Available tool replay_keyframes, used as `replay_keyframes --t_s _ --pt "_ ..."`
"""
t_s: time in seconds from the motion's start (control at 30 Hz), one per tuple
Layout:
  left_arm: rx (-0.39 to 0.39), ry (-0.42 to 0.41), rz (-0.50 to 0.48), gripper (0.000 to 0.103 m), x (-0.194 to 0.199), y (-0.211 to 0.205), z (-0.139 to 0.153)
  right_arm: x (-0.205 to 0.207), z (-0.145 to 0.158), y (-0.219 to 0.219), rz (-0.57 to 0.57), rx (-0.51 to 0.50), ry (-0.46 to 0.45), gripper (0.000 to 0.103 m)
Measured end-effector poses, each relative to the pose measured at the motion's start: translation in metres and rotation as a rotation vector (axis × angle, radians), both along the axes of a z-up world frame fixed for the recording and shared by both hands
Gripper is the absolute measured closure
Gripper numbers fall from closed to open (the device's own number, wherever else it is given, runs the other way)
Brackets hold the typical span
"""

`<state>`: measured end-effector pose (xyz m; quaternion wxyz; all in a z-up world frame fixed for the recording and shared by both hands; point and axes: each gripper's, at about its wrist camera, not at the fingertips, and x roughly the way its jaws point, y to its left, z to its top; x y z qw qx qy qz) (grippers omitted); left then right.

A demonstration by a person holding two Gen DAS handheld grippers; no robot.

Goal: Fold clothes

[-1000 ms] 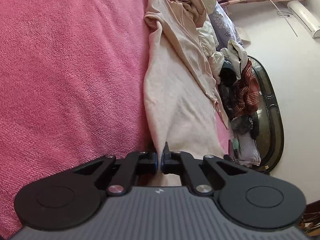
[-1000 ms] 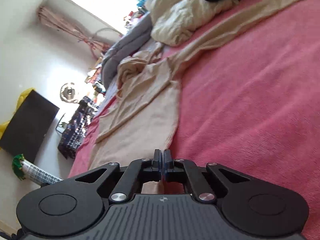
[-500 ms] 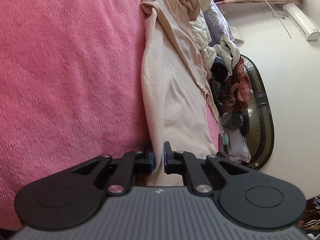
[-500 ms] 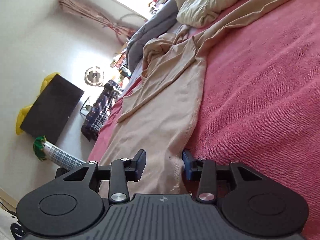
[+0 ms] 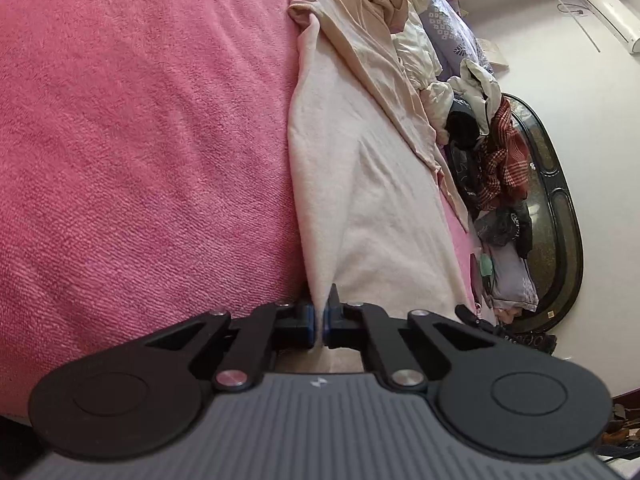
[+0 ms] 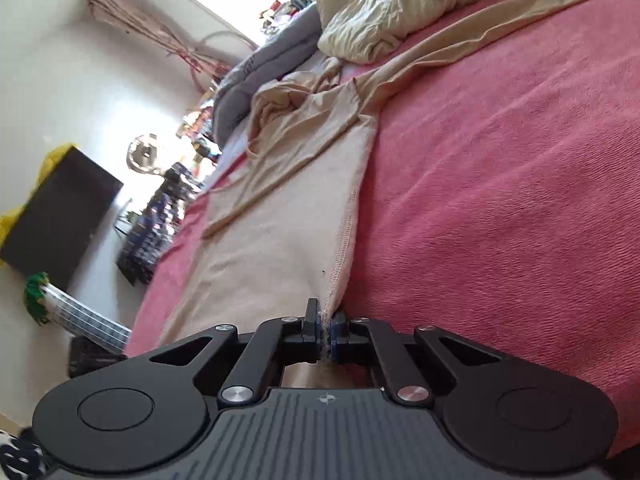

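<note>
Hidden or unclear: the near end of the beige garment (image 5: 360, 200) passes under both gripper bodies and is cut off from sight; its far end is bunched in folds against a pile of other laundry (image 5: 476, 112), whose individual items cannot be told apart. Which part of the garment each gripper grips cannot be confirmed, beyond a stitched seam at the right one. The room beyond the bed is distorted and overexposed at the window.

Left gripper (image 5: 322, 318): jaws closed to a narrow slit, a thin fold of the garment's edge pinched between the blue pads.

Right gripper (image 6: 327, 334): jaws likewise nearly together, clamped on the seamed edge (image 6: 340, 256), with frayed thread showing at the pads.

Garment: soft, matte knit, pale beige, lying lengthwise ahead of each gripper on the pink bedspread (image 5: 140, 140). One long sleeve (image 6: 500, 36) stretches away ahead and to the right of the right gripper, flat and smoother in sheen.

Bedspread: coarse, looped terry-like weave.
</note>
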<state>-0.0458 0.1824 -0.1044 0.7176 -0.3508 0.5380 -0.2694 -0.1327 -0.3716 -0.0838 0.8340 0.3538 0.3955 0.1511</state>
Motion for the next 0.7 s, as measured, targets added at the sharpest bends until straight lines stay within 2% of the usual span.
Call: replay_keyframes --t_s 0.03,0.13,0.23,0.27,0.33,0.43,0.57,0.63,0.67,0.7 --pt "-0.004 0.000 0.002 0.101 -0.001 0.000 0.001 0.000 -0.005 -0.002 -0.012 0.000 0.031 0.098" --pt "-0.014 0.000 0.008 0.102 -0.003 -0.001 0.004 -0.007 -0.009 -0.008 -0.060 0.076 0.038 0.098" --pt "-0.049 -0.009 0.015 0.102 -0.011 0.007 0.008 -0.015 -0.001 -0.010 -0.066 0.070 0.005 0.098" --pt "-0.034 -0.001 0.022 0.101 -0.013 0.011 0.007 -0.018 0.002 -0.011 -0.069 0.068 -0.005 0.098" --pt "-0.004 0.013 0.034 0.101 -0.016 0.018 0.004 -0.019 -0.007 -0.018 -0.093 0.039 0.047 0.098" --pt "0.037 0.014 0.026 0.101 -0.029 0.027 0.005 -0.021 -0.021 -0.023 -0.107 0.064 0.072 0.098" --pt "0.092 0.015 0.015 0.091 -0.046 0.038 0.006 -0.020 -0.008 -0.012 -0.039 -0.066 0.047 0.098" --pt "0.196 0.032 0.005 0.092 -0.057 0.046 0.016 -0.021 -0.001 -0.011 0.035 -0.128 0.073 0.098" --pt "0.263 0.031 -0.003 0.093 -0.061 0.050 0.022 -0.022 0.002 -0.011 0.081 -0.158 0.094 0.093" --pt "0.361 0.006 -0.009 0.094 -0.069 0.055 0.033 -0.024 0.007 -0.011 0.143 -0.216 0.120 0.090"
